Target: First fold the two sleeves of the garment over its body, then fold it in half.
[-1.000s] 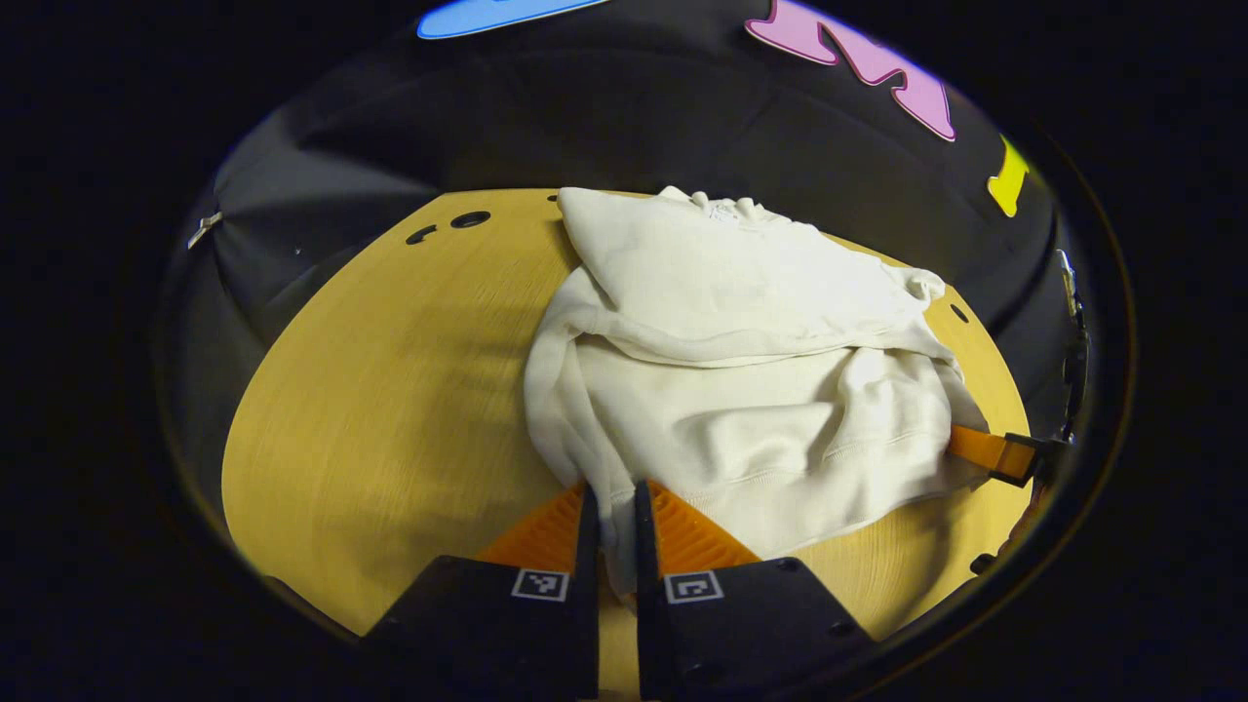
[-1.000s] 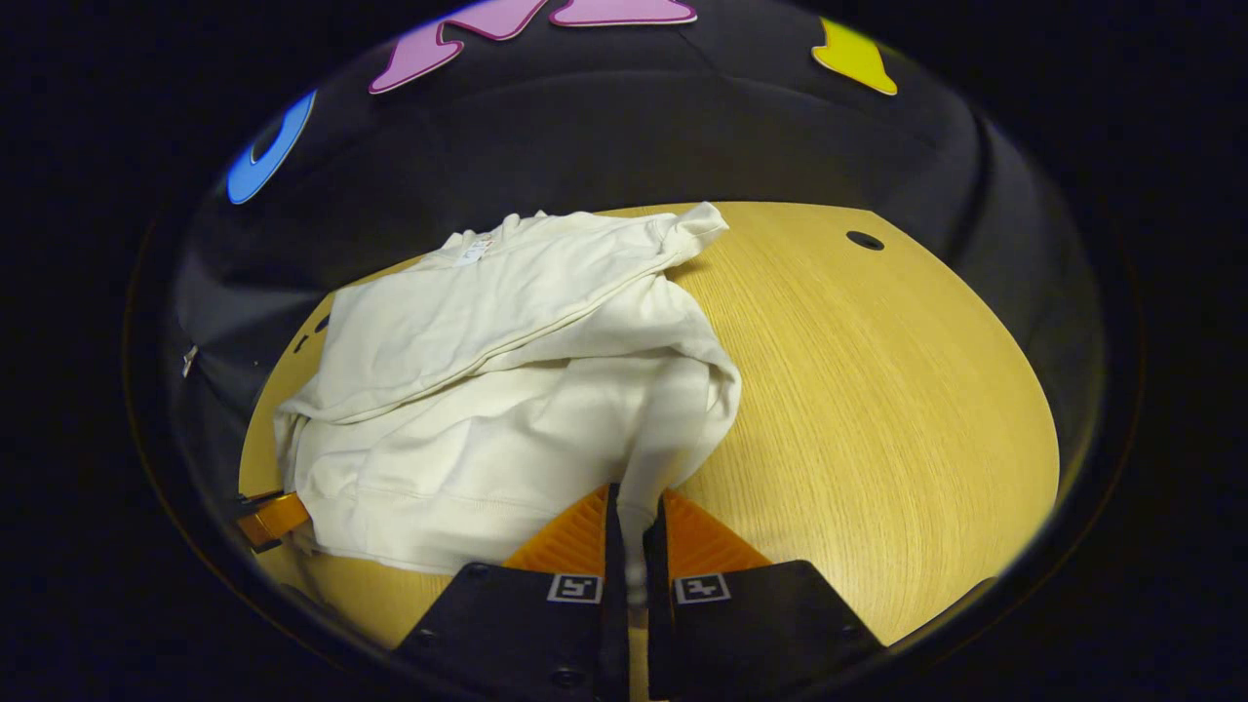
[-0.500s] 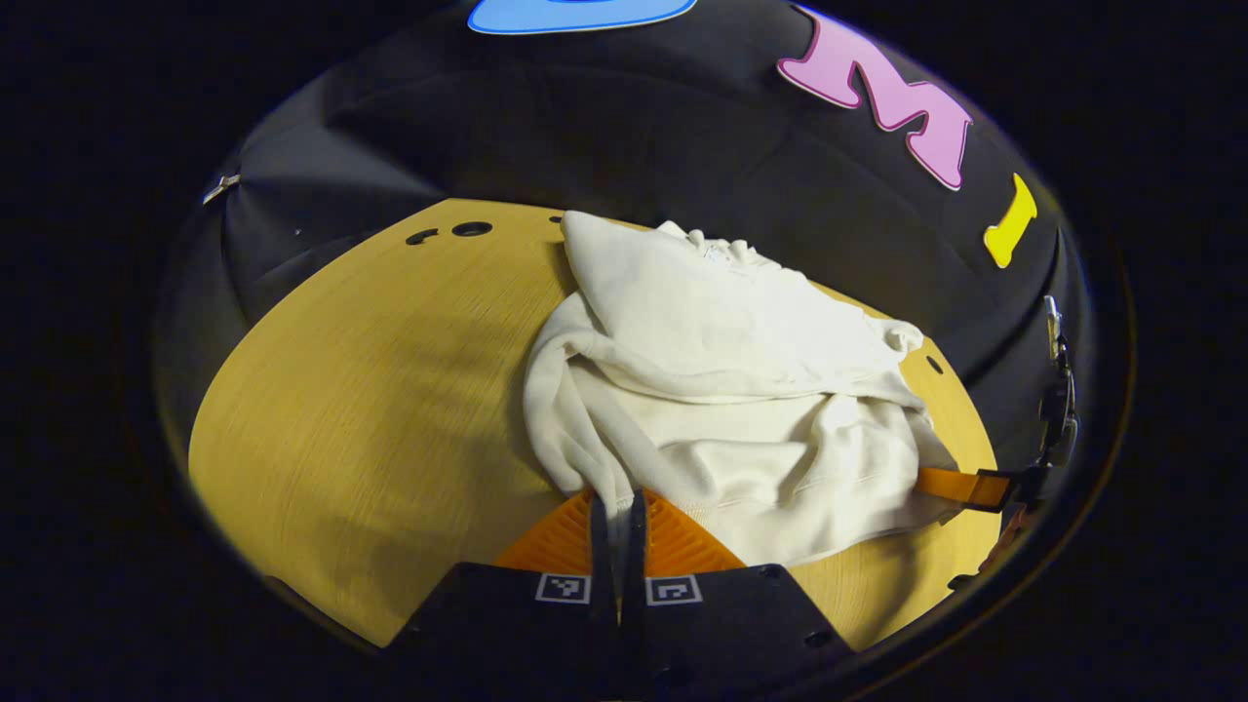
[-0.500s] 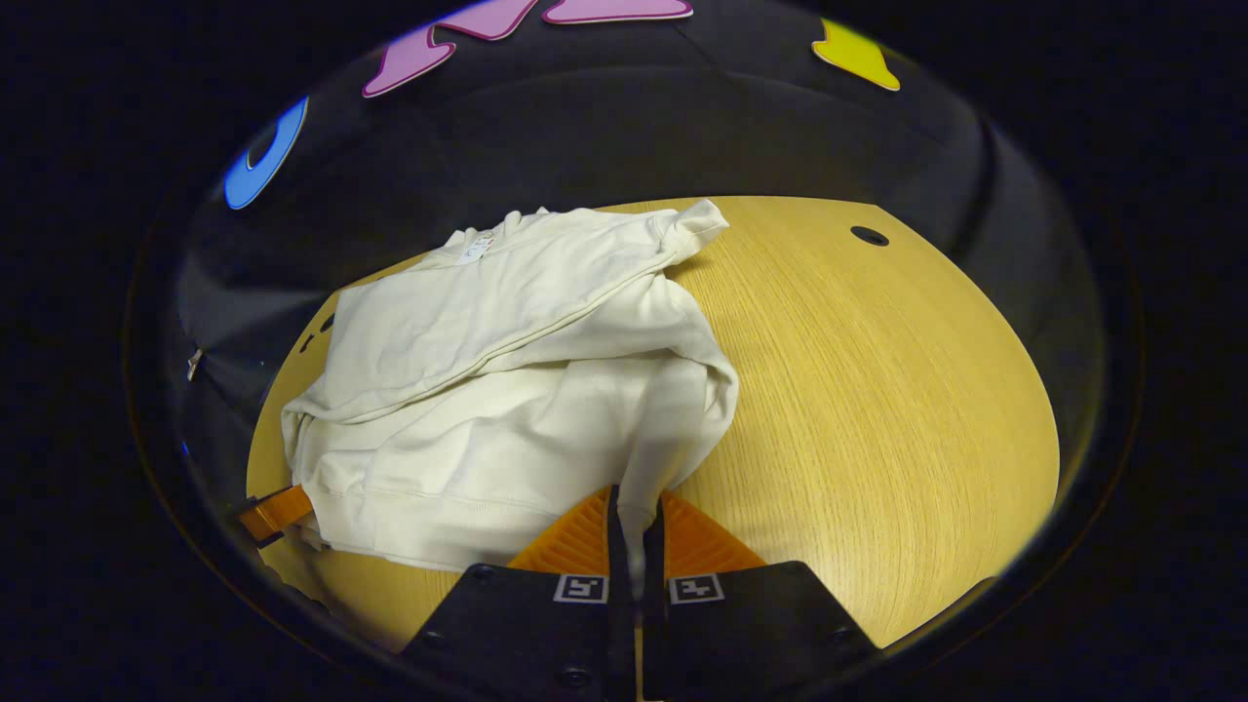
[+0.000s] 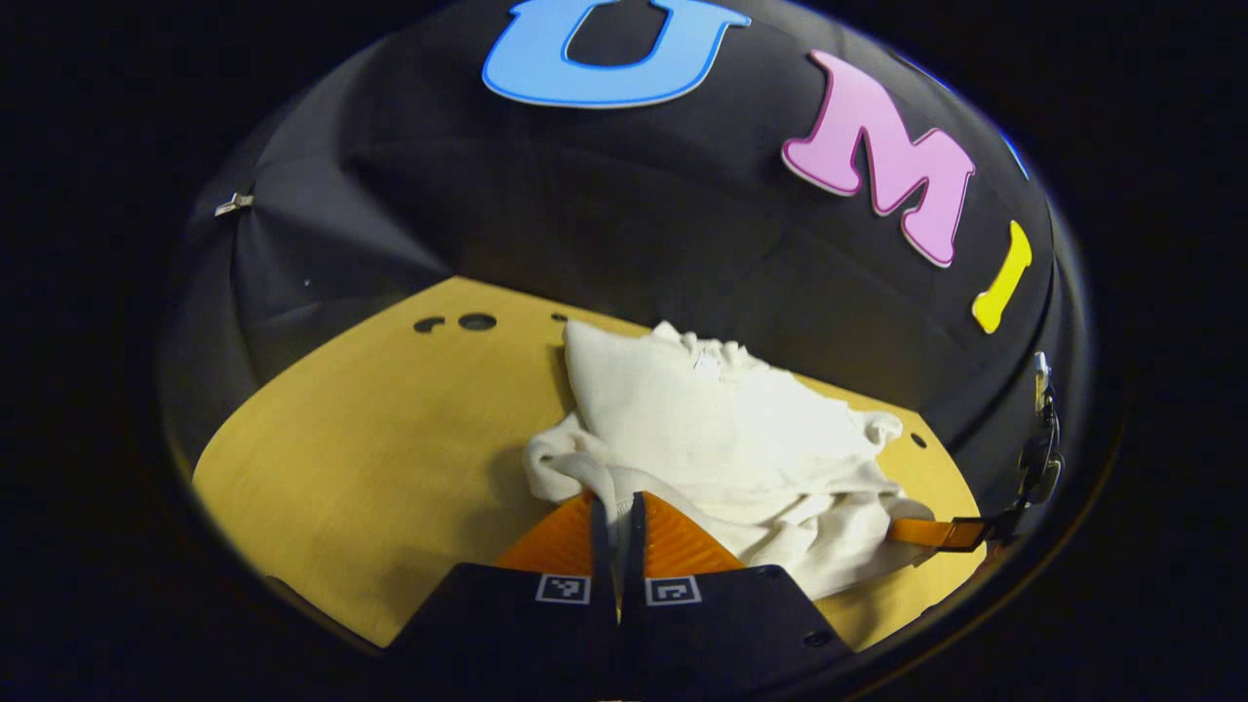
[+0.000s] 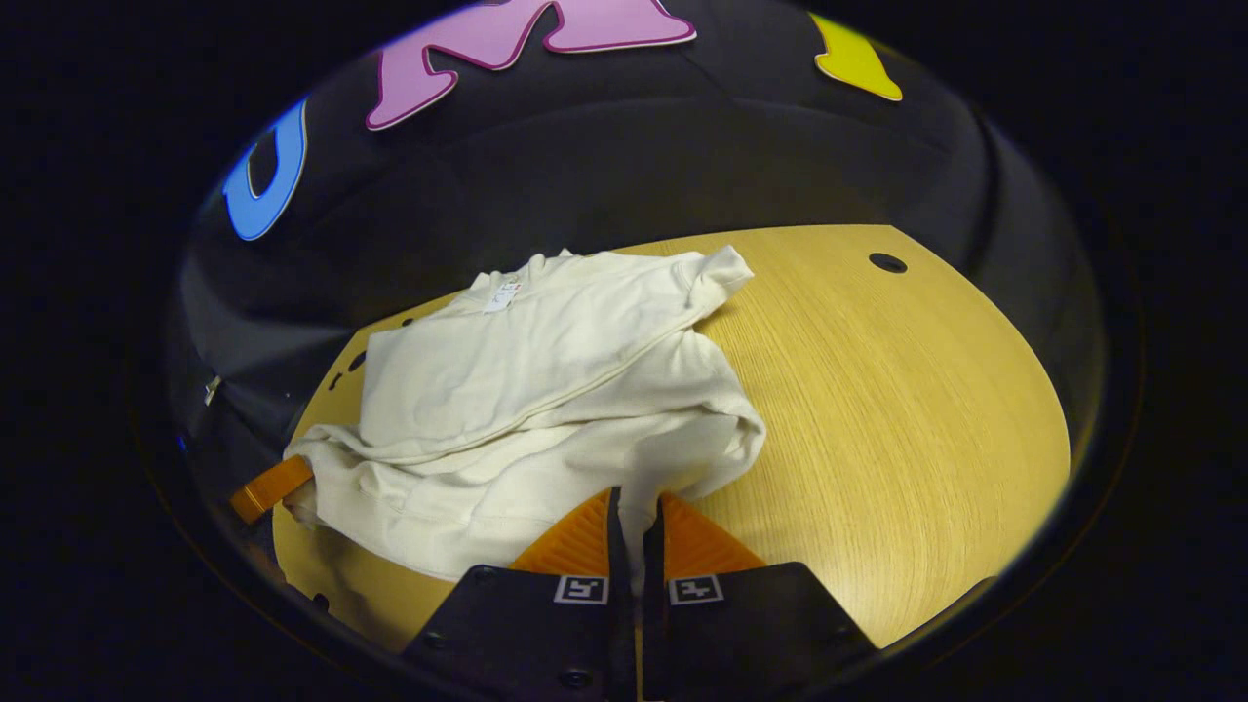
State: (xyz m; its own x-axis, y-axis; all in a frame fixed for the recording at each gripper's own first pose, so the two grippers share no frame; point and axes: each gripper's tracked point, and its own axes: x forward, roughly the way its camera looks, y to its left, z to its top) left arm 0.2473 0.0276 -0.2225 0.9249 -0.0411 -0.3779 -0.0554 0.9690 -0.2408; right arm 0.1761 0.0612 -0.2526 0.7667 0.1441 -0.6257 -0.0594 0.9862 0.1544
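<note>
Counted: 1 white garment (image 5: 721, 429), 1 wooden table (image 6: 907, 409), 2 grippers – left gripper (image 5: 615, 507), right gripper (image 6: 634, 509).

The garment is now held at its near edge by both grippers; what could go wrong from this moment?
1. The left gripper and the right gripper each pinch only a thin bit of the garment, so the cloth may slip out during the fold.
2. The near part is bunched and wrinkled, so the half fold may land uneven.
3. The folded sleeve lies loose on top and could slide off toward the table.
</note>
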